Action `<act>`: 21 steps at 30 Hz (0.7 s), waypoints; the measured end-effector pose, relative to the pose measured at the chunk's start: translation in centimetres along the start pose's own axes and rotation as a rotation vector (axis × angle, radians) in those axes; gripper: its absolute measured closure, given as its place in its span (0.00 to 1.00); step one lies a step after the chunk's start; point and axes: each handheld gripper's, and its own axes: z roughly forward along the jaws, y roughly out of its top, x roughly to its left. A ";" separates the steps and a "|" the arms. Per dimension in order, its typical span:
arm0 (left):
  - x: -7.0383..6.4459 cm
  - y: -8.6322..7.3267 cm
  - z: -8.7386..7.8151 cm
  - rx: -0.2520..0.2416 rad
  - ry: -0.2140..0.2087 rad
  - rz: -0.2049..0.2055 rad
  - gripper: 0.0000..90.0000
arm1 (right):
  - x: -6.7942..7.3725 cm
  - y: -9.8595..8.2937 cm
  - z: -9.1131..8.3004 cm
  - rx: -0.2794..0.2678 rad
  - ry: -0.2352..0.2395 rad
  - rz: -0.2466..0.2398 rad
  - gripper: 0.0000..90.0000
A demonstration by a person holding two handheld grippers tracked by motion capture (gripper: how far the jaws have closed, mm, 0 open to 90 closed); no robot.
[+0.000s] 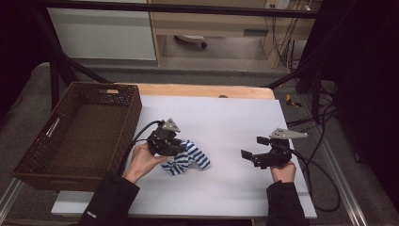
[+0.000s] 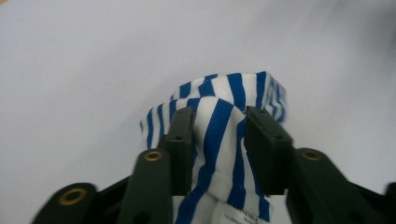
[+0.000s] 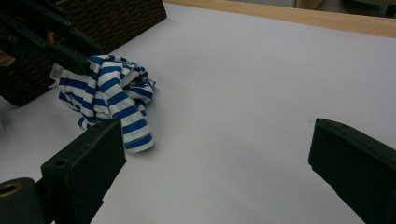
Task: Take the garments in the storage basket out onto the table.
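Where your left gripper (image 1: pixel 175 147) meets it, the blue-and-white striped cloth (image 1: pixel 187 159) lies crumpled on the white table cover (image 1: pixel 226 122), left of middle, and your jaws pinch a bunched fold of it between them, as the left gripper view shows (image 2: pixel 219 135). You have the heap mostly resting on the cover, with one end drawn up into the jaws; its long axis runs roughly from your left hand (image 1: pixel 141 161) out toward the table's centre, a striped tail (image 3: pixel 135 133) trailing toward your right side. Just beside it on the left stands the brown woven basket (image 1: pixel 127 117), its near wall close to your left hand. Your right gripper (image 1: pixel 254 149) hangs well apart from the cloth over bare cover, jaws spread wide with nothing between them. Beyond the cover you see a strip of wooden tabletop (image 1: pixel 202 89), then grey floor, a pale cabinet (image 1: pixel 101 33), and cables (image 1: pixel 324 141) on the right
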 end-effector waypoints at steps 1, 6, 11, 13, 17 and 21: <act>0.0 0.0 -0.1 0.000 0.008 0.005 0.63 | 0.0 0.0 0.0 0.000 0.001 0.000 0.05; -0.2 -0.1 -0.1 0.022 0.044 0.020 0.34 | 0.0 0.0 0.0 0.001 0.001 0.001 0.05; -0.3 -0.2 -0.6 0.016 0.046 0.007 0.21 | 0.0 0.0 0.0 0.000 0.001 0.001 0.05; -0.5 -0.2 -1.0 0.011 0.054 0.008 0.15 | 0.0 0.0 0.0 0.001 0.000 0.001 0.05; -0.5 -0.2 -1.8 -0.011 0.064 -0.003 0.06 | 0.0 0.0 0.1 0.003 0.002 0.002 0.05; -0.3 -0.3 -3.0 -0.032 0.076 -0.011 0.04 | 0.0 0.0 0.1 0.004 0.002 0.003 0.05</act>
